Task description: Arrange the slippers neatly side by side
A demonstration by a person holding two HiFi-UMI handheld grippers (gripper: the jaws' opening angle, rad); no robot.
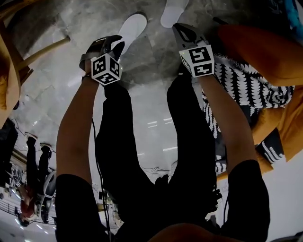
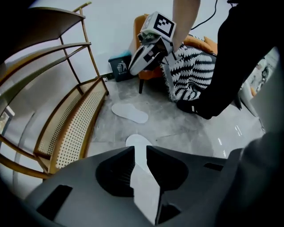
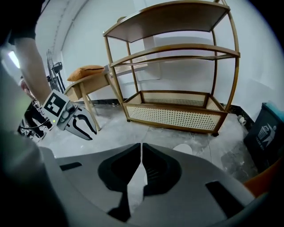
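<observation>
Two white slippers lie on the grey marble floor. In the head view one slipper (image 1: 134, 26) is just ahead of my left gripper (image 1: 115, 46), and the other slipper (image 1: 173, 11) is beyond my right gripper (image 1: 178, 27). In the left gripper view the near slipper (image 2: 138, 142) shows through the gap between the parted jaws of my left gripper (image 2: 140, 150), with no pad pressing on it. The far slipper (image 2: 129, 112) lies flat further off. My right gripper (image 3: 141, 148) has its tips together with nothing held, and part of a slipper (image 3: 184, 148) shows just past it.
A wooden rack (image 2: 66, 119) with a cane bottom shelf (image 3: 177, 113) stands by the wall. An orange chair with a black-and-white throw (image 1: 246, 85) is on the right. A dark bin (image 2: 120, 66) sits by the chair. A wooden table with an orange cushion (image 3: 88, 73) stands to the left.
</observation>
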